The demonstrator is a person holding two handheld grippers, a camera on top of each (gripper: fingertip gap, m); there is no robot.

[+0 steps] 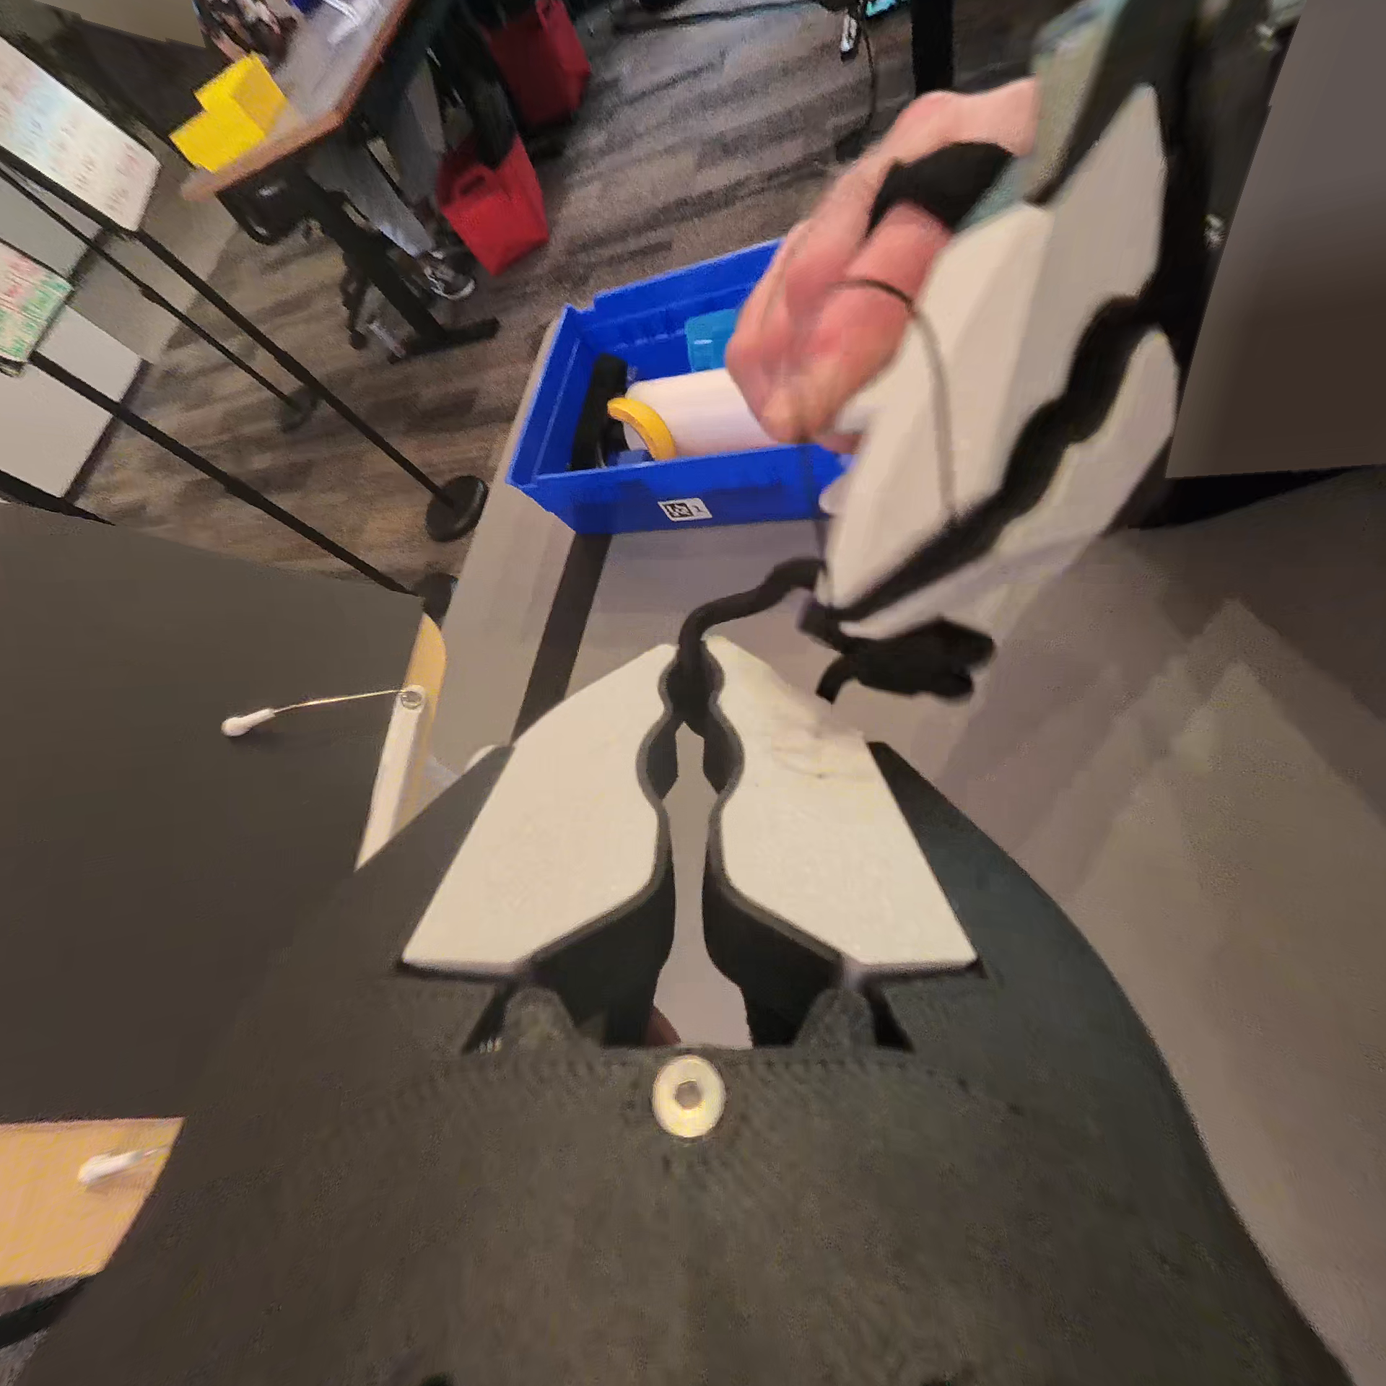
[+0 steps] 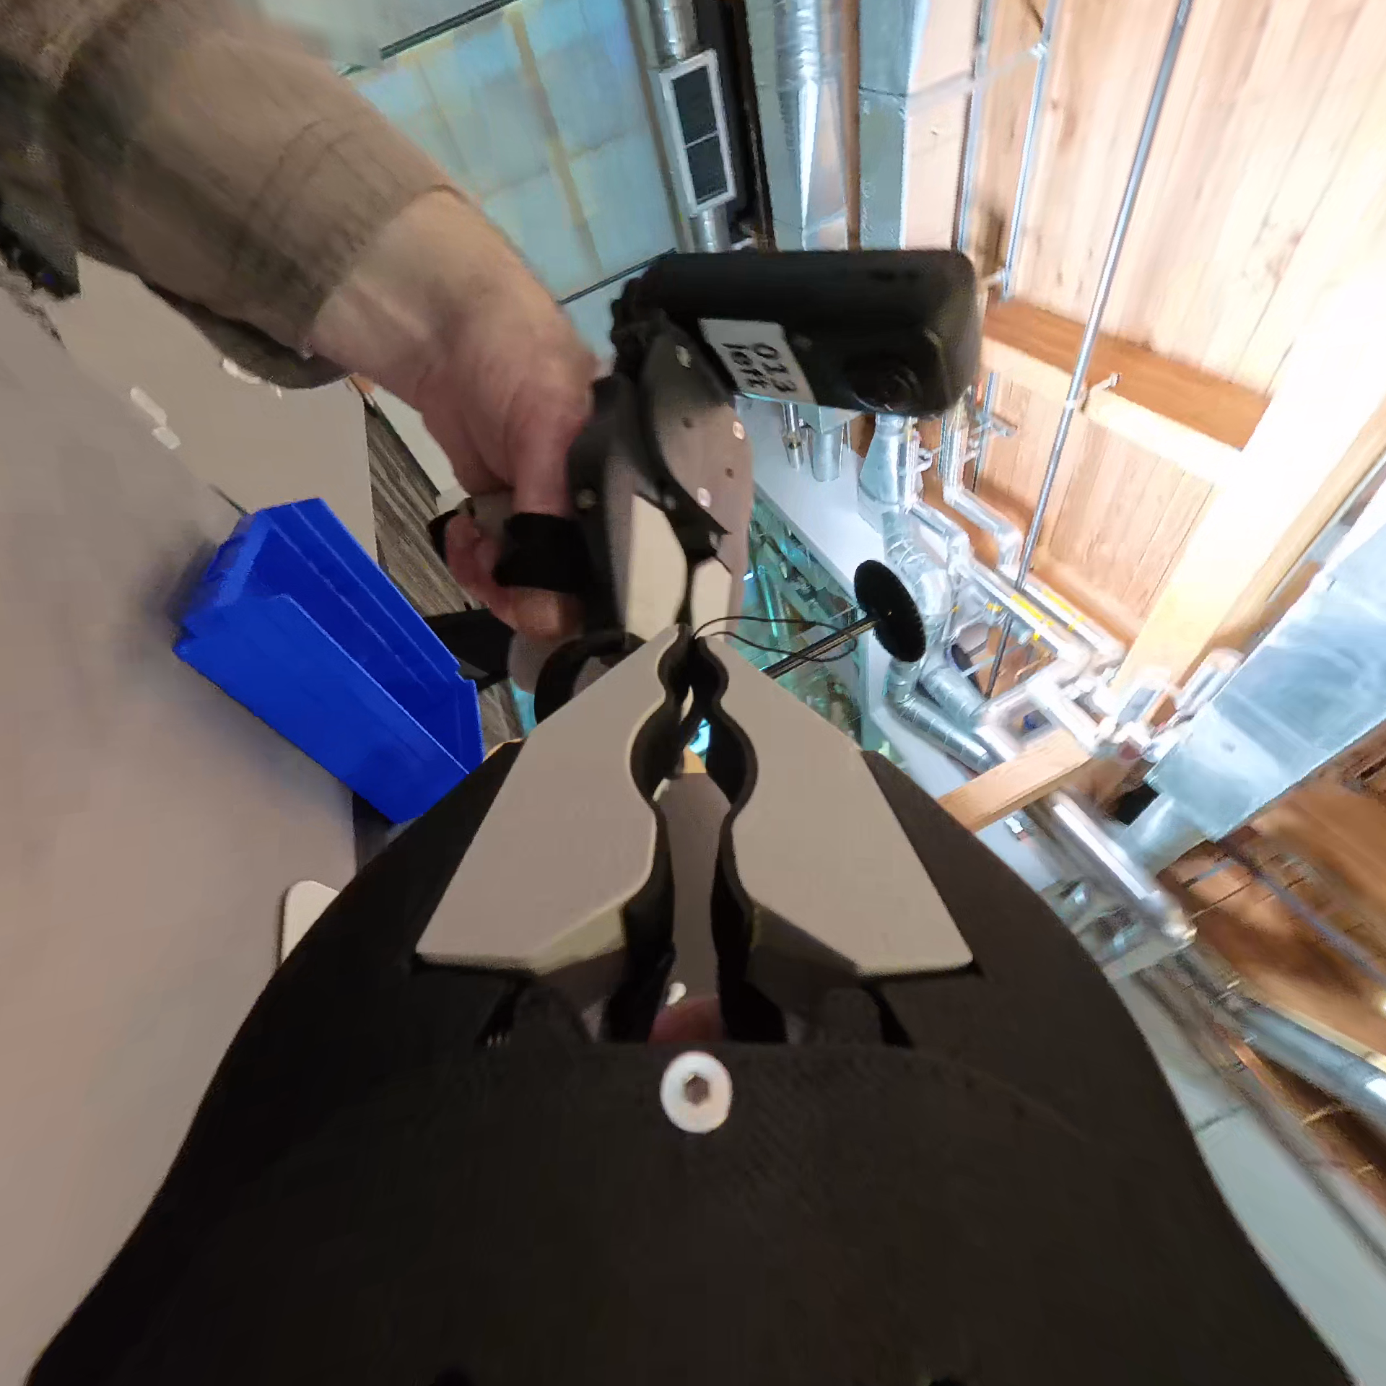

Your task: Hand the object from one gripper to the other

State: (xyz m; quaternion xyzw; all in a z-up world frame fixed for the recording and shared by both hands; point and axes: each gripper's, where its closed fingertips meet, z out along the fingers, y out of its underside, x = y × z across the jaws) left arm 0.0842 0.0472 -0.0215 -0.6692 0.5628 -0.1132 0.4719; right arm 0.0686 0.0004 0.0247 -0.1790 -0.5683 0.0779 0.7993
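Mid-handover here. In the left wrist view, the left gripper [image 1: 690,675] has its fingers pulled in almost all the way, tips pinched on a black wavy strand of the object [image 1: 739,607]. The strand runs up and right from those tips to the nose of the right gripper [image 1: 825,600]. That one hangs tip-down over the grey table [image 1: 1125,750], its fingers closed up too, and a dark lump of the object dangles just under it. It's blurry, so I can't tell what the lump is. A hand [image 1: 825,322] holds that gripper, and the blue bin [image 1: 675,495] sits behind it at the table's far edge with a white roll inside.

The right wrist view shows what the other doesn't. A thin rod of the object sticks out just right of the right gripper [image 2: 686,656], long axis slanting up and right, with a round black disc [image 2: 889,607] at its far end and a fine black string looped near the tips. Those fingers meet at the tips on the string. The left gripper [image 2: 682,622] comes in from above, nose to nose, gripped by a hand [image 2: 480,420] in a tan sleeve [image 2: 225,172]. The blue bin [image 2: 322,645] is off to the left.
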